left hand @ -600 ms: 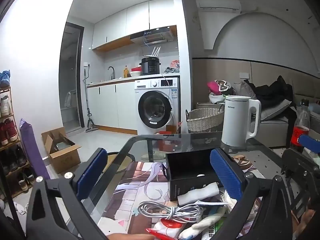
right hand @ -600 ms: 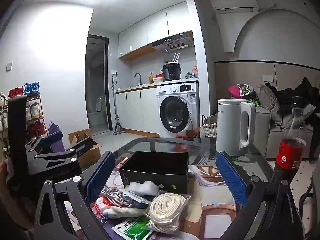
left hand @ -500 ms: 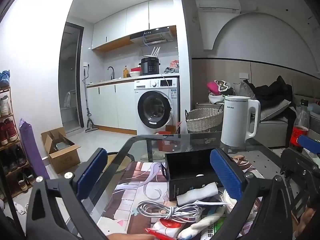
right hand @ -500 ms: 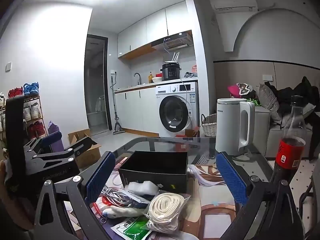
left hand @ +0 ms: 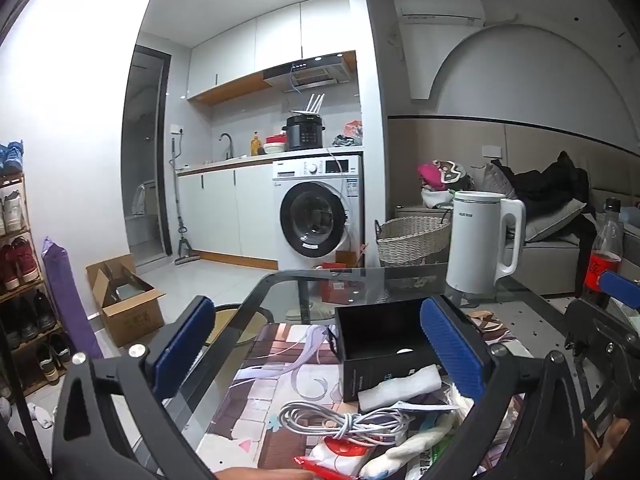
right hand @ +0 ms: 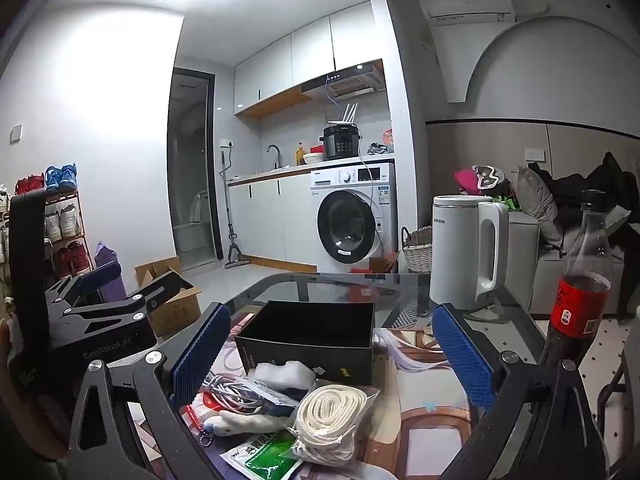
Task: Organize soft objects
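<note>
**Both tongs spread wide, nothing gripped**

We see the left gripper [left hand: 320,354] and right gripper [right hand: 330,354] w/ jaws fully released, blue ribbed pads apart, hovering over the near edge of a glass table [left hand: 280,292].

Hard to make out: the pile of soft items is cut off at the bottom edge in both views; labels on the packets are unreadable. The black box [right hand: 308,336] is open-topped, its floor mostly hidden in shadow.

Materials: 1 coiled white rope [right hand: 332,408] in a clear bag, near-centre; 1 bundled white cable [left hand: 340,420]; 1 white foam-like wad [right hand: 286,374] touching the box's near wall; 1 green-printed packet [right hand: 268,454].

Far right: 1 white kettle [right hand: 464,256], 1 cola bottle [right hand: 580,288].
</note>
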A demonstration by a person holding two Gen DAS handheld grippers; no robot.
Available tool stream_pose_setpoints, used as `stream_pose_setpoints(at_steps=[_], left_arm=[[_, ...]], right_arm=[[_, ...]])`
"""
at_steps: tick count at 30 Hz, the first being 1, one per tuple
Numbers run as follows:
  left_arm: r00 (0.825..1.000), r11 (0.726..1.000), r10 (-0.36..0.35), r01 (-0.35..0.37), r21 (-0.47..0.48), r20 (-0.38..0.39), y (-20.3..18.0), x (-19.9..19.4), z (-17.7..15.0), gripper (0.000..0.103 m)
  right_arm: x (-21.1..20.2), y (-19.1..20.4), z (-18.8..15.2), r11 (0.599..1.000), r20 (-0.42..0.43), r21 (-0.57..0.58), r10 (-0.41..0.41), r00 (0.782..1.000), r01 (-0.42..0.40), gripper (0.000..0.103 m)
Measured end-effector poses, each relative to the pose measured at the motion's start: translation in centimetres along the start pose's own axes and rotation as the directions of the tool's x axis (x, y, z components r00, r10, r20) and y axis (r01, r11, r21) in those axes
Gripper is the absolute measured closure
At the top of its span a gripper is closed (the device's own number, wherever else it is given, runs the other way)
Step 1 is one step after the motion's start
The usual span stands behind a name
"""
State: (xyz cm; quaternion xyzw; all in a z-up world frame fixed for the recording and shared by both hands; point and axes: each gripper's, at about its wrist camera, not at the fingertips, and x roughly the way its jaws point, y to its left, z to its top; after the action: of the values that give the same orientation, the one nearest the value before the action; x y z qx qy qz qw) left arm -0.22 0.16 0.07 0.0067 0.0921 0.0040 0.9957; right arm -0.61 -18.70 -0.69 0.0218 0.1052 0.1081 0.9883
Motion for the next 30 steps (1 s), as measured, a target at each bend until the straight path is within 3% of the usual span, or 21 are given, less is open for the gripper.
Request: stream_pose_setpoints(at_steps=[23, 30], left_arm=[[0.997, 0.999, -0.006, 0.003, -0.045, -0.082, 0.4, 1.1, -0.5, 0.0], [0.997, 0.999, -0.012, 0.01, -0.033, -0.076, 0.2, 1.0, -0.6, 0.0]], right_arm=[[0.0, -0.2, 0.1, 1.0, -0.005, -0.014, -0.022, 1.0, 0.022, 0.0], [0.5, 0.0, -0.2, 0.999, -0.016, -0.025, -0.023, 1.0, 0.022, 0.0]])
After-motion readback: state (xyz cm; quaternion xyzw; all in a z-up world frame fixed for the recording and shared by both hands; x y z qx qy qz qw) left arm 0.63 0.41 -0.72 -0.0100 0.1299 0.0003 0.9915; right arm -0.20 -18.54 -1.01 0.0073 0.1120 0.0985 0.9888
